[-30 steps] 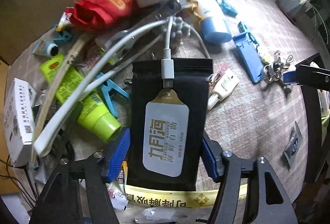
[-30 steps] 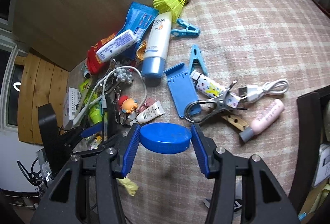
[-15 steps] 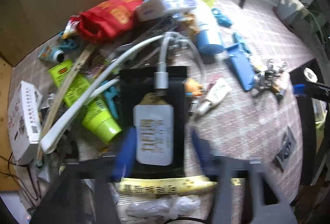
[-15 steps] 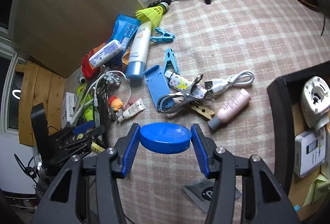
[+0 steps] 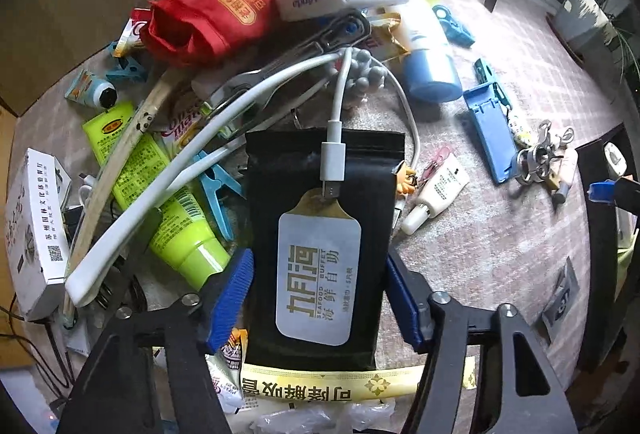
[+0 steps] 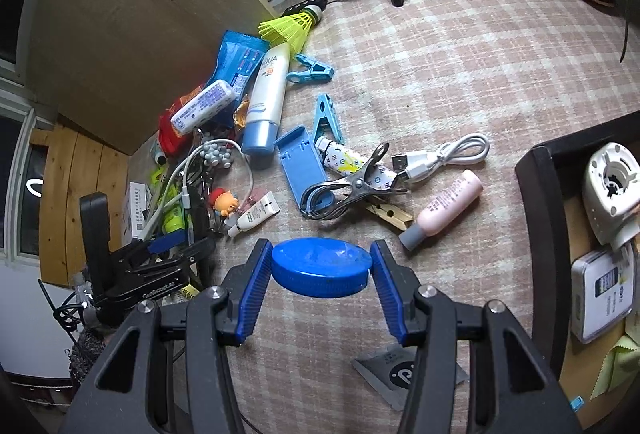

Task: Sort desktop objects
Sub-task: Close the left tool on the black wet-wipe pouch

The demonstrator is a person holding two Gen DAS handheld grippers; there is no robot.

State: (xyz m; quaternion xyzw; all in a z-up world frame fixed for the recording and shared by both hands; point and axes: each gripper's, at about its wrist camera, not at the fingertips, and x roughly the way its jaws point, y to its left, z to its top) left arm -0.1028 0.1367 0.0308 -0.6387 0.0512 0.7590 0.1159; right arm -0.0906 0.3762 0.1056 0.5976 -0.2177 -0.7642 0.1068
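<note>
Most of the sorting is still ahead, judging by the heap: a red pouch, a green tube, a sunscreen tube, clips, a white cable and more lie tangled on the checked counter. A dark tray at the right edge already holds a few items, a white round device among them, so some sorting looks done.

The right tool pinches a blue round lid by its edges, both blue pads pressed on it, and carries it clear of the counter, between the clutter and the tray; it probably belongs in the tray next.

The left tool points steeply down over a black wet-wipe pack lying flat in the pile. Its jaws have just been closing, and the pack sits between them. The left pad meets the pack's side and the right one lies at its edge; whether they truly squeeze it I cannot tell for sure, though it looks like a grip. The cable's plug rests on the pack's top end, so lifting may drag the cable along.
</note>
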